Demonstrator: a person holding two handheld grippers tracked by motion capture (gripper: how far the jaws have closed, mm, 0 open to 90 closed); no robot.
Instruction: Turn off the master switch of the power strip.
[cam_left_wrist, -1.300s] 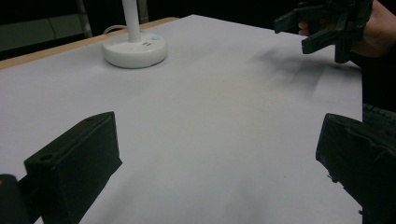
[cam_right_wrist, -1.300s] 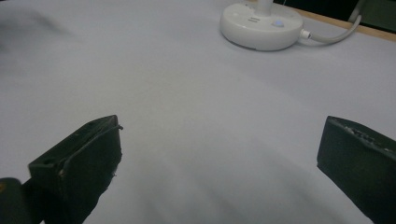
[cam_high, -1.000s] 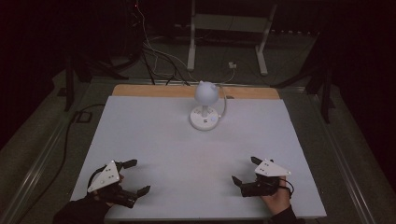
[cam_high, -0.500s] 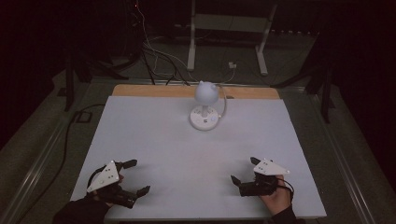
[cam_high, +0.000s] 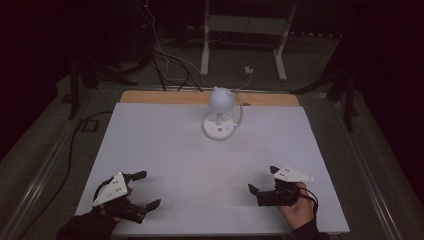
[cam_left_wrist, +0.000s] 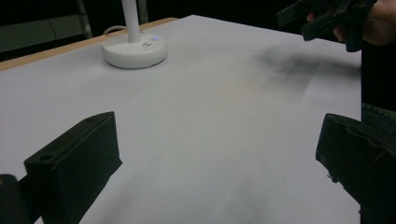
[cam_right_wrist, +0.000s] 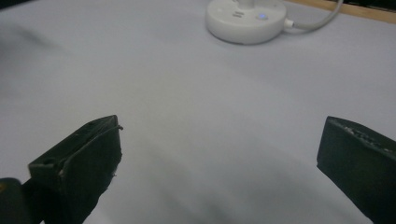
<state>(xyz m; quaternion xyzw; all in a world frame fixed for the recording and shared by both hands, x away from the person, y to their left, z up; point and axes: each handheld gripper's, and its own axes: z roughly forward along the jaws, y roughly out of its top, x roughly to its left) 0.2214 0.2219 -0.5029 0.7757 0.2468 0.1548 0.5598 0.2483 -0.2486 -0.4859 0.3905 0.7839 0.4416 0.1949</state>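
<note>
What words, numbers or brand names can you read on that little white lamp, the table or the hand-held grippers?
None can be read.
Lamp base: a small blue light and two tiny grey marks, too small and blurred to read.
Grey plate on the left gripper: a few dark dots, no letters.
Grey plate on the right gripper: dark dots too, no letters.
Table: plain white, unmarked.

I work in a dim lab: my white-covered table (cam_high: 165, 150) stands on a bare floor amid loose cables (cam_high: 170, 55), a metal stand (cam_high: 245, 30) and dark tripod legs (cam_high: 95, 75).
</note>
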